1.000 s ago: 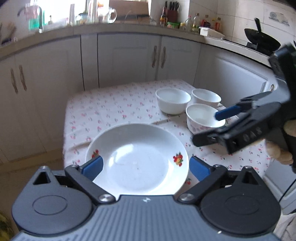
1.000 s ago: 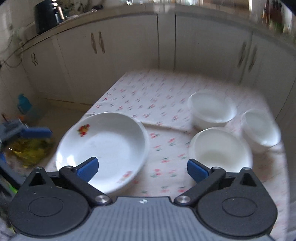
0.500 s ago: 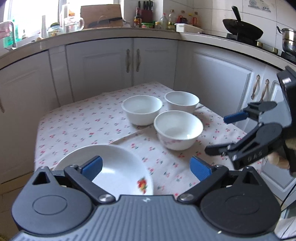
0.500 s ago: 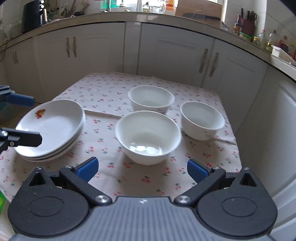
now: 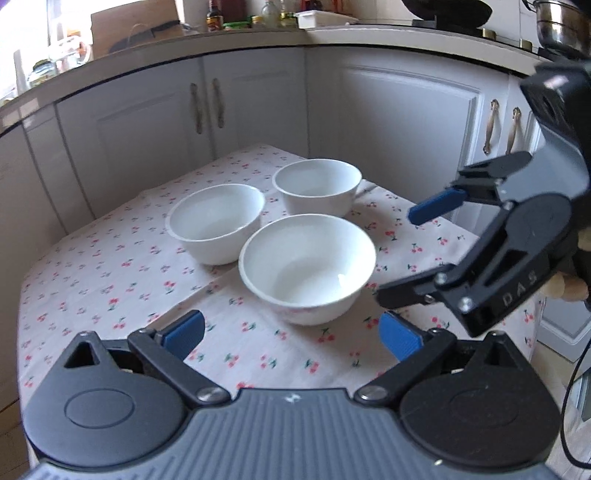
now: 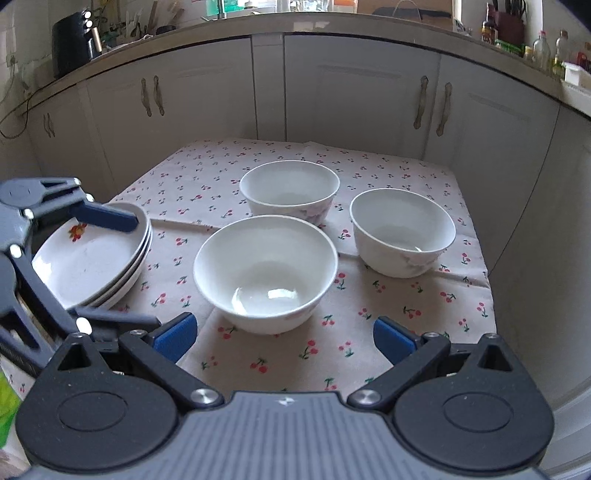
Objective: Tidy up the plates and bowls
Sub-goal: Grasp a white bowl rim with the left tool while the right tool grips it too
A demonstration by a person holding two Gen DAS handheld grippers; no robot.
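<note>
Three white bowls stand close together on the cherry-print tablecloth: a near bowl, a left bowl and a far bowl. My left gripper is open and empty, just short of the near bowl. My right gripper hangs open at that bowl's right side. In the right wrist view the near bowl sits just ahead of my open right gripper, with two bowls behind. A stack of white plates with a fruit print lies at the left, where my left gripper hovers.
White kitchen cabinets wrap around the small table. The cloth's right edge lies near a cabinet front. The countertop holds bottles and a black appliance. A pot stands at the upper right.
The left wrist view has swung from the plates to the bowls, and the plates have left it. The right gripper has come closer to the near bowl. Both grippers stay open.
</note>
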